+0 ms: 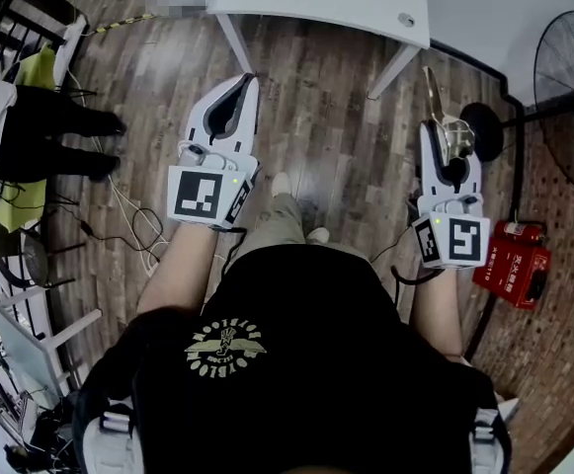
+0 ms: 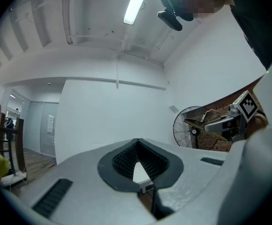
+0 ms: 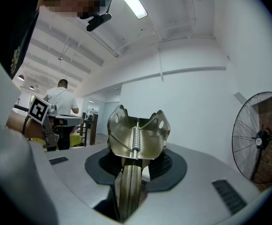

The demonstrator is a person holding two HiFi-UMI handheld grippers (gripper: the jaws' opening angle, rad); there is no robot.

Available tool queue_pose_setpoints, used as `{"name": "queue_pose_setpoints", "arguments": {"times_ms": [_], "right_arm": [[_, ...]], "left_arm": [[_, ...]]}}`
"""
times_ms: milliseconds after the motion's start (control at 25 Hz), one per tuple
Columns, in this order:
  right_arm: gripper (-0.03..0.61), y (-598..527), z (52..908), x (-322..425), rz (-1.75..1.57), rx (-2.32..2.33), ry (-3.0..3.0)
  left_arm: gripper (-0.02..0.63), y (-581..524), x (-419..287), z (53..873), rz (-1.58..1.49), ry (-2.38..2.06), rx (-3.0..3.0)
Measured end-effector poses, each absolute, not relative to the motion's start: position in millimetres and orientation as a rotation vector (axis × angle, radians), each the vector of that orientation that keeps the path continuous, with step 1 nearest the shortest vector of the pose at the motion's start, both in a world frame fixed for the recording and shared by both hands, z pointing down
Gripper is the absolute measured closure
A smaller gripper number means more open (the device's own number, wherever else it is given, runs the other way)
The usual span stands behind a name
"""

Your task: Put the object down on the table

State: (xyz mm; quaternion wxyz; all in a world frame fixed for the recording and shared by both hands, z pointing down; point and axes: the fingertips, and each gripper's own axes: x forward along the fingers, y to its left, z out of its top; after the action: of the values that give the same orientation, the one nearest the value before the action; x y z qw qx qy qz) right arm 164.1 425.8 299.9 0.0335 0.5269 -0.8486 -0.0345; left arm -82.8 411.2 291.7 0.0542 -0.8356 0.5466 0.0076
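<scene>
The object is a pair of shiny metal tongs (image 1: pixel 436 107) with a coil spring. My right gripper (image 1: pixel 448 162) is shut on it at the handle end, and its far end sticks out past the jaws. In the right gripper view the tongs (image 3: pixel 136 132) stand upright between the dark pads of the gripper (image 3: pixel 135 172), with the spring facing the camera. My left gripper (image 1: pixel 239 85) is held up at the left, jaws together with nothing between them; its own view shows the gripper (image 2: pixel 137 143) with its tips meeting. Both grippers hang in the air above the wooden floor.
A white table (image 1: pixel 336 3) stands ahead, beyond both grippers. A black standing fan (image 1: pixel 571 87) is at the right, with a red box (image 1: pixel 512 262) on the floor beside it. Chairs and cables (image 1: pixel 40 117) crowd the left. A person in white (image 3: pixel 61 97) stands far off.
</scene>
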Motion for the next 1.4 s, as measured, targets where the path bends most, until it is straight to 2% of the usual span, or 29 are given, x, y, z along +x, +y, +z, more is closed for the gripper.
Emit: {"name": "queue_pose_setpoints", "arguments": {"times_ms": [640, 1400], "right_arm": [[0.462, 327, 305, 140, -0.082, 1.623, -2.583], [0.461, 278, 306, 97, -0.043, 1.639, -2.559]], "left_arm": [[0.607, 308, -96, 305, 0.009, 1.623, -2.597], [0.607, 247, -144, 317, 0.062, 1.627, -2.655]]}}
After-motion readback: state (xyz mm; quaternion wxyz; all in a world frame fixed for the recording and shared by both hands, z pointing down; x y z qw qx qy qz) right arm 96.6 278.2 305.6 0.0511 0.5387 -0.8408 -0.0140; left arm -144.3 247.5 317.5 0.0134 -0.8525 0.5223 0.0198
